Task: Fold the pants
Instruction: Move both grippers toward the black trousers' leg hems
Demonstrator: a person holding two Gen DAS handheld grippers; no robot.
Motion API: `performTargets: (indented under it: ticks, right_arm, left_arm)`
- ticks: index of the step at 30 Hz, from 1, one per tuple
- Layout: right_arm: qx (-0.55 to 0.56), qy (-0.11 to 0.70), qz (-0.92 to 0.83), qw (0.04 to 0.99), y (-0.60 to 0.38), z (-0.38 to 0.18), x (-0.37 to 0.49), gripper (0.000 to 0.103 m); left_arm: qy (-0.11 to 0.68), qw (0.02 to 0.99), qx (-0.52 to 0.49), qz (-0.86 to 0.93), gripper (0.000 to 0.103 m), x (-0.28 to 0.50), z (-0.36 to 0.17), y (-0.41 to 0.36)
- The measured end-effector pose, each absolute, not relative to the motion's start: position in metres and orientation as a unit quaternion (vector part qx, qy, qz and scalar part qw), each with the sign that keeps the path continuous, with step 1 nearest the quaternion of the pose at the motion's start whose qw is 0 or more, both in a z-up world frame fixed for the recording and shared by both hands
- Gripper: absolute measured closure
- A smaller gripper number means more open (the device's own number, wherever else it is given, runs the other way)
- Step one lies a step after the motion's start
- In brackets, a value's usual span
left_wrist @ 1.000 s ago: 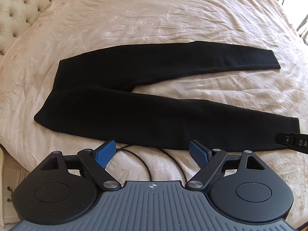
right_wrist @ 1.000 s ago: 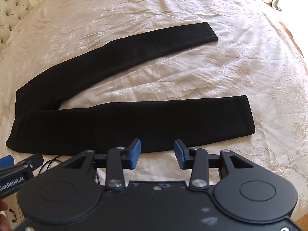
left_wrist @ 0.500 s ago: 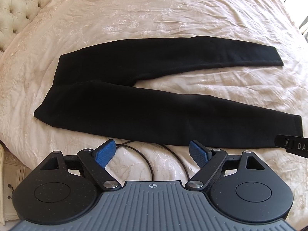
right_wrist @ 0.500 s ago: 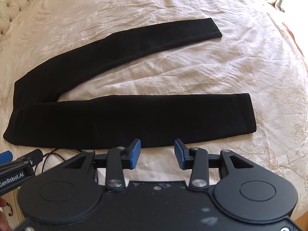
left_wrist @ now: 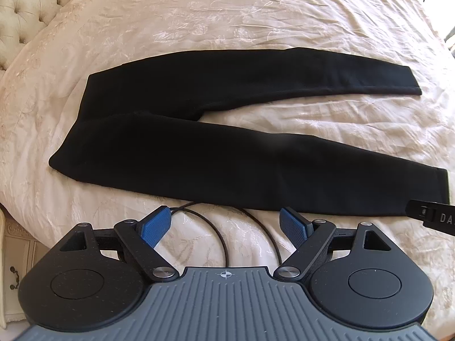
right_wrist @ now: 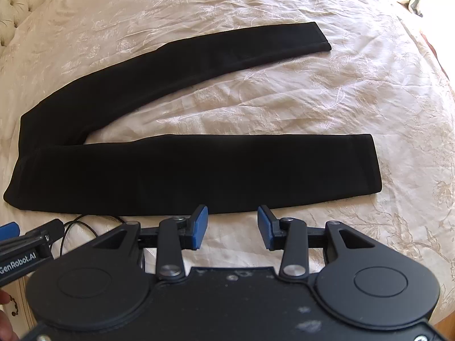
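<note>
L gripper point(left_wrist: 226, 227) & R gripper point(right_wrist: 231, 227) both hover w/ fingers spread, nothing held, just short of the near leg. A thin cable point(left_wrist: 221, 236) lies on the bed point(left_wrist: 256, 14) btwn them. Pants point(left_wrist: 227, 153) lie flat, black, unfolded, legs splayed in a V, waist to the left, cuffs right. Prob soft, light knit, limp, will sag & drag on the cover. Best hold: pinch near leg's edge at waist corner & cuff, lift over onto far leg
</note>
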State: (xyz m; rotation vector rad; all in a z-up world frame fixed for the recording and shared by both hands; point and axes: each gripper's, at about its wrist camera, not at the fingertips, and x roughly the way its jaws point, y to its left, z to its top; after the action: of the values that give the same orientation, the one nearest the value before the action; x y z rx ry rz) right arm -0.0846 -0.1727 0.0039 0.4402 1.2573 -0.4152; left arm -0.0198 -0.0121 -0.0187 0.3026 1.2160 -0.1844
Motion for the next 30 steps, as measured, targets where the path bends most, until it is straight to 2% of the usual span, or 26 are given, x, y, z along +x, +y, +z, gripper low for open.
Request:
performTargets:
  ticks: [30]
  right_arm:
    - [0.221,0.585,-0.173,0.761,-0.1721,-0.0043,-0.0882,0.062]
  left_arm:
    - [0.591,0.789,0.147,-0.075,0.02,-0.022,-0.0283,-0.0067]
